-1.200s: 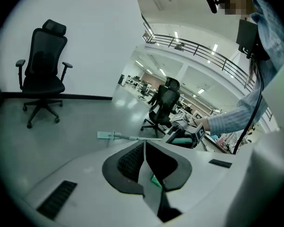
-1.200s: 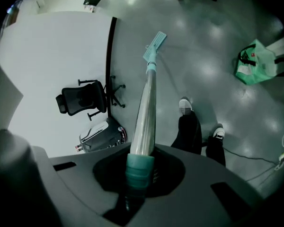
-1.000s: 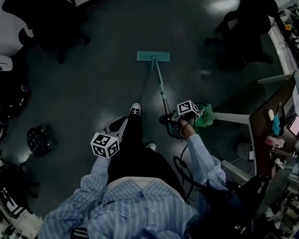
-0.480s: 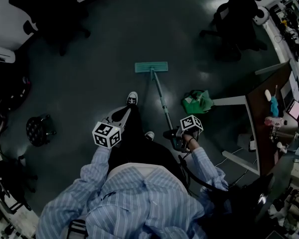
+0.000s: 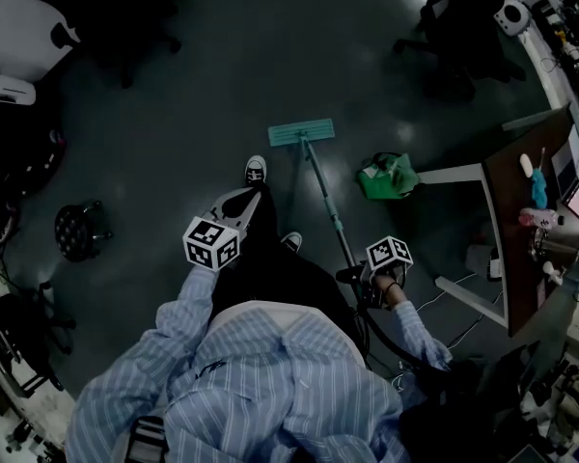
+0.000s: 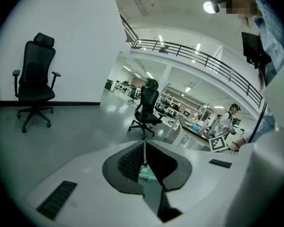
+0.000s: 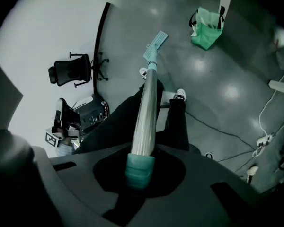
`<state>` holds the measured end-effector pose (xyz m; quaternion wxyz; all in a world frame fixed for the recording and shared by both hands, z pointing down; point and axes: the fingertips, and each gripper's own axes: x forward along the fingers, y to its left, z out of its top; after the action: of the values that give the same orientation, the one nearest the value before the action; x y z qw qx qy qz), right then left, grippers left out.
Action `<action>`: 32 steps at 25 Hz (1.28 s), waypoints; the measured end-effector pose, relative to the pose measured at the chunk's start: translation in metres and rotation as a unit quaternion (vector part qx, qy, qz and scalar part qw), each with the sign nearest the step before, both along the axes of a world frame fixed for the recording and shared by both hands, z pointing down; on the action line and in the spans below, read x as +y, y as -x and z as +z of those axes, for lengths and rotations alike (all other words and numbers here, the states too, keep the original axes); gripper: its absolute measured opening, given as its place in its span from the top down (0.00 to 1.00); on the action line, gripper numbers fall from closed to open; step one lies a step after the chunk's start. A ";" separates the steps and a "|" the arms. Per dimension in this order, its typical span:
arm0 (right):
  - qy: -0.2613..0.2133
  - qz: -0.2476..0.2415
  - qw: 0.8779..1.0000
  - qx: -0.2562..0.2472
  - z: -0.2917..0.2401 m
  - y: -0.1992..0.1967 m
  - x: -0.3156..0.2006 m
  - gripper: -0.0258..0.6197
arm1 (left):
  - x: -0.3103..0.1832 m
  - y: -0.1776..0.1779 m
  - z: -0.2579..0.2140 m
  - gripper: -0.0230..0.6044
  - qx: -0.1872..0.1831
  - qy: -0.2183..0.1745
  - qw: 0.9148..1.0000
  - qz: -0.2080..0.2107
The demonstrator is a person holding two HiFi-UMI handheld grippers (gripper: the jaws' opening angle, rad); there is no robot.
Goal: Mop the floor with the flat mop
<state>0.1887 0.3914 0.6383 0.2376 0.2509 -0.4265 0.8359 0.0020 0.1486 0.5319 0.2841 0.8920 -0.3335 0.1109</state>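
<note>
Mop grip [image 7: 140, 169] half-hidden in hand-held gripper [image 5: 359, 280]

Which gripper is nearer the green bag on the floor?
Right. The right gripper, clamping the mop handle, hangs just back from the green bag; the left gripper sits across the handle, over the person's leg.

At the right, a green bag [image 5: 386, 177] just beside a white desk leg [image 5: 449, 174]. Above that leg, a brown desk [image 5: 510, 183] crowded with small items. One black office chair [image 5: 101, 8] far left, another [image 5: 463, 22] far right. Round black stool [image 5: 77, 231] at the left. White cables [image 5: 434, 305] near the desk.
</note>
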 end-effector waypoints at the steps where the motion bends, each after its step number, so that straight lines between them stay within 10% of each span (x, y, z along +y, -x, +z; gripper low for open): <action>1: 0.000 -0.009 1.000 0.005 -0.001 -0.004 0.006 0.90 | 0.003 -0.004 0.000 0.94 0.000 -0.001 1.000 0.005; 12: -0.001 -0.073 0.997 0.023 -0.004 -0.019 0.026 0.90 | 0.023 -0.045 -0.007 0.94 -0.015 -0.014 0.998 0.067; 32: 0.009 -0.129 0.991 0.037 -0.006 -0.004 -0.051 0.90 | -0.048 -0.010 0.010 0.94 -0.017 0.010 0.999 0.035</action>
<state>0.1923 0.3400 0.6328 0.3613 0.2227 -0.4387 0.7921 0.0120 0.1006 0.5423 0.2833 0.8983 -0.3057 0.1393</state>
